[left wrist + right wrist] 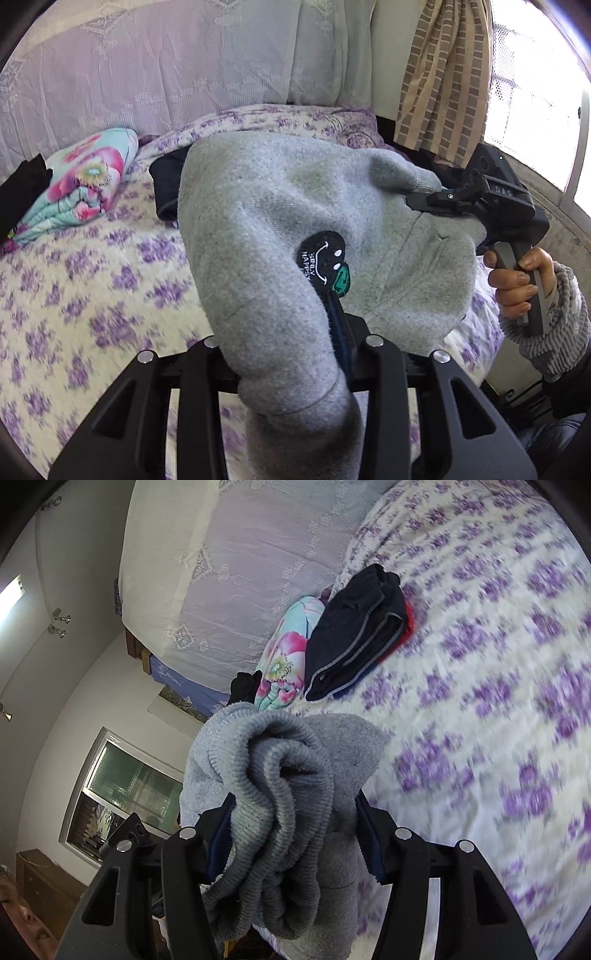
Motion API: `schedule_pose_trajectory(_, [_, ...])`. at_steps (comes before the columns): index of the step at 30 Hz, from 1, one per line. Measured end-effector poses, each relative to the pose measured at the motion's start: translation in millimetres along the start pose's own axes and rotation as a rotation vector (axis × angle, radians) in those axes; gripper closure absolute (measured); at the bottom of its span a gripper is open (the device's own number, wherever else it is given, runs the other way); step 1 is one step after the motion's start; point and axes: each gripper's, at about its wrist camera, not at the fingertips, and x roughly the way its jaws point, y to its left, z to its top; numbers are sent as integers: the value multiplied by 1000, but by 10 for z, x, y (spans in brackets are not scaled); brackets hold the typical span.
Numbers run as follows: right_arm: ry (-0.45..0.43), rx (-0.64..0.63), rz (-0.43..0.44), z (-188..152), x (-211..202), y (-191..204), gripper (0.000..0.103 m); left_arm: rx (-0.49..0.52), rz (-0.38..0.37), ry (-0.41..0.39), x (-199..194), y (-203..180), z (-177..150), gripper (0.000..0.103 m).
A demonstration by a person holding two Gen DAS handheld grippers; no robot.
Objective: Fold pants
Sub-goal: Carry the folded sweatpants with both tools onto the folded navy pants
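The grey fleece pants (295,229) with a black smiley patch (323,260) hang lifted above the bed, stretched between both grippers. My left gripper (295,354) is shut on the pants' lower part; the cloth covers the gap between its fingers. My right gripper (424,201) shows in the left wrist view, shut on the far end of the pants, held by a hand (517,280). In the right wrist view my right gripper (291,812) is shut on the bunched ribbed waistband (277,794).
The bed has a cream cover with purple flowers (92,295) and it also shows in the right wrist view (480,664). A folded floral quilt (85,181) and a folded dark garment (354,635) lie near the lace-covered headboard (129,74). A curtain (443,74) hangs at the right.
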Motion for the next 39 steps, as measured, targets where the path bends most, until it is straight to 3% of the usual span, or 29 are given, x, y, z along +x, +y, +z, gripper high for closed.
schedule_pose_trajectory(11, [3, -16, -21, 892, 548, 51, 44, -25, 22, -21, 485, 670, 657, 68])
schedule_pose_trajectory(17, [1, -46, -39, 1722, 954, 181, 45, -69, 0, -27, 846, 1150, 1295, 68])
schedule_pose_trajectory(21, [-7, -36, -51, 2326, 1252, 172, 45, -107, -15, -20, 1224, 1512, 1830, 68])
schedule_pose_trajectory(25, [-2, -24, -89, 2826, 1548, 65, 44, -154, -44, 4, 1657, 1858, 2145, 68])
schedule_pose_trajectory(32, [22, 2, -135, 3144, 1848, -182, 44, -221, -84, 43, 2185, 2152, 2251, 68])
schedule_pose_trajectory(39, [58, 35, -191, 3176, 2150, -655, 44, -345, -157, 123, 2761, 2440, 1999, 62])
